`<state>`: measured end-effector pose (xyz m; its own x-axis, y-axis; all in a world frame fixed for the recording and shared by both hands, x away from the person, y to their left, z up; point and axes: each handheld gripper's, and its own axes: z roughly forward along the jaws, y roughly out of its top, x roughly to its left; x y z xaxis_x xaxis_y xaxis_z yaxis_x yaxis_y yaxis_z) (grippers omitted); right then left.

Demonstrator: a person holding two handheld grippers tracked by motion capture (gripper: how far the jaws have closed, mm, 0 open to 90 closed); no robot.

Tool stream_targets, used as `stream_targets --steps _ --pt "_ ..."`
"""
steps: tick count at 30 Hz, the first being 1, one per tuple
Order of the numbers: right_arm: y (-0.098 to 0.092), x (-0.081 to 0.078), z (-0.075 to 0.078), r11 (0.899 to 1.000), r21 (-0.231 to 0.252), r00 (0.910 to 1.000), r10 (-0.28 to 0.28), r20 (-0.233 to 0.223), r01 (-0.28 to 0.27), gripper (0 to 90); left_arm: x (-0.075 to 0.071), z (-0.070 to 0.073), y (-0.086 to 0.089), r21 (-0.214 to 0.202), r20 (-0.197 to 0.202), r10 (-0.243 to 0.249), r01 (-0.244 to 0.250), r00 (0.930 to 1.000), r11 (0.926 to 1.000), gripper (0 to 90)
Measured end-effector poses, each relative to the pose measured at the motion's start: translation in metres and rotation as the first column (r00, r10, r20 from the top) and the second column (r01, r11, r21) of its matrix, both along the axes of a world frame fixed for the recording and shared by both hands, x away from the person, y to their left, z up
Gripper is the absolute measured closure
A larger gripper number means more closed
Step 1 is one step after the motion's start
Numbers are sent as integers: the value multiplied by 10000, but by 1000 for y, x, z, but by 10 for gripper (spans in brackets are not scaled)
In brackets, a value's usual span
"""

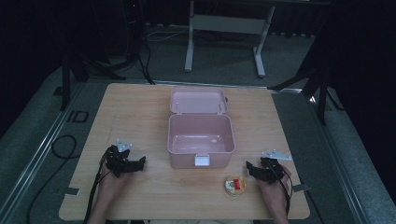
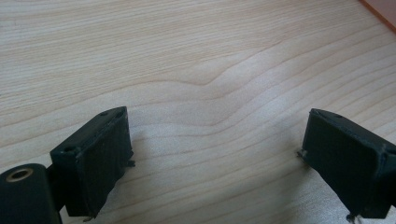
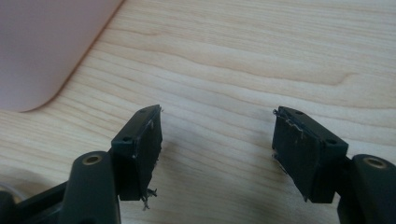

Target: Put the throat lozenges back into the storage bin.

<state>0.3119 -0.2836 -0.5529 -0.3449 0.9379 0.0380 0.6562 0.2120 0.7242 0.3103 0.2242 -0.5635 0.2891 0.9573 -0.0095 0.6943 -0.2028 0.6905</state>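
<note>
Both tongs rest on the table (image 1: 140,107), nothing between the jaws. Left gripper (image 1: 141,161) released, jaws wide over bare wood. Right gripper (image 1: 249,165) also parted with a plain gap, empty. The small round tin (image 1: 235,185) with the red label lies just beside my right gripper, in front of the open pink box (image 1: 201,135). Risks as I judge them — the tin is low and flat, so jaws may skate over its rim and push it toward the table edge; lifting it tilted could clip the box front wall — or drop it short
</note>
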Motion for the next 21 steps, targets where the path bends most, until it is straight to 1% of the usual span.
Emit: stream_targets --steps 1,5,8,10,12,14,18,21 --pt "0 0 0 10000 0 10000 0 0 0 326 0 0 0 0 1 -1 1 10000 10000 86" --pt "-1 -4 4 10000 -12 9996 -32 265 32 316 0 0 0 -4 1 6 -6 10000 10000 86" --pt "-3 -6 5 9999 -159 9996 -62 291 67 328 0 0 0 -7 0 6 -6 10000 10000 85" --pt "-6 -6 7 9999 -88 9997 -73 254 75 334 0 0 0 -11 5 6 -6 10000 10000 84" --pt "-8 -7 10 10000 -44 9995 -85 316 86 343 0 0 0 -10 7 5 -5 10000 10000 84" --pt "-9 -9 14 9997 -233 9993 -60 382 69 343 0 0 0 -8 10 6 -6 10000 10000 84" --pt "-8 -12 23 9973 -722 9985 171 523 -133 343 0 0 0 -6 17 3 -3 10000 10000 84" --pt "-8 -15 29 9961 -829 9977 354 574 -306 341 -1 0 -1 -8 23 -40 40 10000 10000 84"
